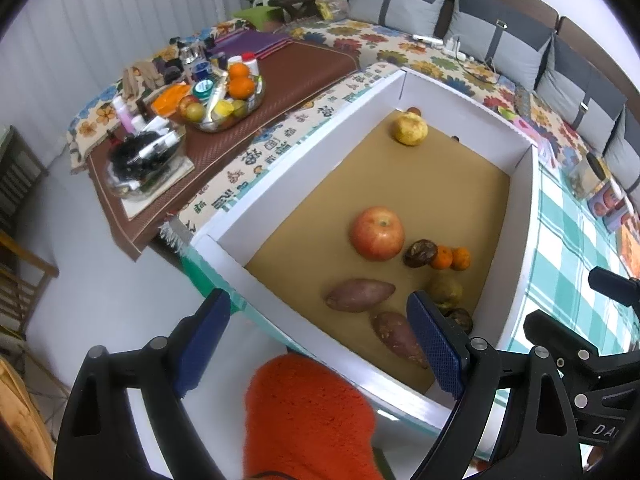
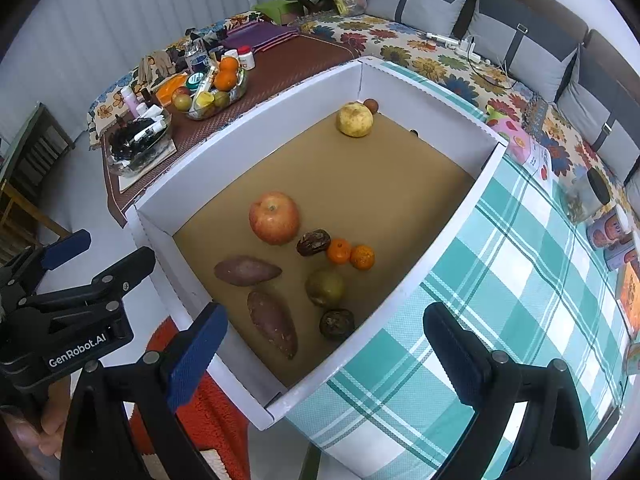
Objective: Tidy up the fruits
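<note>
A white cardboard box (image 2: 224, 152) with a brown floor holds the fruit. In the right wrist view: a red apple (image 2: 274, 218), a yellow pear-like fruit (image 2: 354, 119) at the far corner, two small oranges (image 2: 351, 254), a dark date-like fruit (image 2: 313, 242), a green-brown pear (image 2: 325, 287), a dark wrinkled fruit (image 2: 337, 323) and two sweet potatoes (image 2: 256, 288). The apple (image 1: 377, 233) also shows in the left wrist view. My left gripper (image 1: 320, 340) is open and empty above the box's near edge. My right gripper (image 2: 324, 356) is open and empty above the near corner. The left gripper's body (image 2: 68, 312) shows at the left.
A glass bowl of oranges and other fruit (image 2: 214, 88) stands on a brown mat beyond the box, among bottles and clutter. A teal checked cloth (image 2: 520, 280) covers the table right of the box. Tins (image 2: 612, 236) stand at the right edge. An orange rug (image 1: 304, 420) lies below.
</note>
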A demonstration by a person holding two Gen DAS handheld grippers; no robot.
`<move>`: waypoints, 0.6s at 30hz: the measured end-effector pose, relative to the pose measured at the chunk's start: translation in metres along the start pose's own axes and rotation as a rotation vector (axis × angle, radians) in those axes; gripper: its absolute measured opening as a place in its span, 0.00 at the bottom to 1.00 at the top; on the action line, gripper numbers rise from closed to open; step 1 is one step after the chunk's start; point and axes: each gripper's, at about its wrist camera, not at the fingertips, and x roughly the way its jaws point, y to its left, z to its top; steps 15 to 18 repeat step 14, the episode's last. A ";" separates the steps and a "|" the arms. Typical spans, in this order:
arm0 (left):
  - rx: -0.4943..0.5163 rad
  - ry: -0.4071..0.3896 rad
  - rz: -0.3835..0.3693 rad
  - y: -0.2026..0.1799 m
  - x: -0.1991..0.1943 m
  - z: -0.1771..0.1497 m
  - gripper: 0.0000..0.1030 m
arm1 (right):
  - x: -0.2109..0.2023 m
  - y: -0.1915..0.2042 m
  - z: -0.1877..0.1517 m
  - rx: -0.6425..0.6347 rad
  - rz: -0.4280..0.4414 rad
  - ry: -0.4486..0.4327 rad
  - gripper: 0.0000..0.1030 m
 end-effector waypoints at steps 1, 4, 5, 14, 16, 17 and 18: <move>-0.002 0.002 -0.001 0.000 0.000 0.000 0.89 | 0.000 0.000 0.000 -0.002 -0.001 0.000 0.95; -0.001 0.001 0.003 0.000 0.000 0.000 0.89 | 0.002 -0.001 0.000 -0.003 -0.002 0.002 0.95; 0.000 0.001 0.003 0.000 0.000 0.000 0.89 | 0.002 -0.001 0.000 -0.003 -0.002 0.002 0.95; 0.026 -0.005 -0.010 -0.005 0.001 -0.001 0.89 | 0.008 -0.002 0.001 0.000 -0.003 0.007 0.95; 0.026 -0.005 -0.010 -0.005 0.001 -0.001 0.89 | 0.008 -0.002 0.001 0.000 -0.003 0.007 0.95; 0.026 -0.005 -0.010 -0.005 0.001 -0.001 0.89 | 0.008 -0.002 0.001 0.000 -0.003 0.007 0.95; 0.026 -0.005 -0.010 -0.005 0.001 -0.001 0.89 | 0.008 -0.002 0.001 0.000 -0.003 0.007 0.95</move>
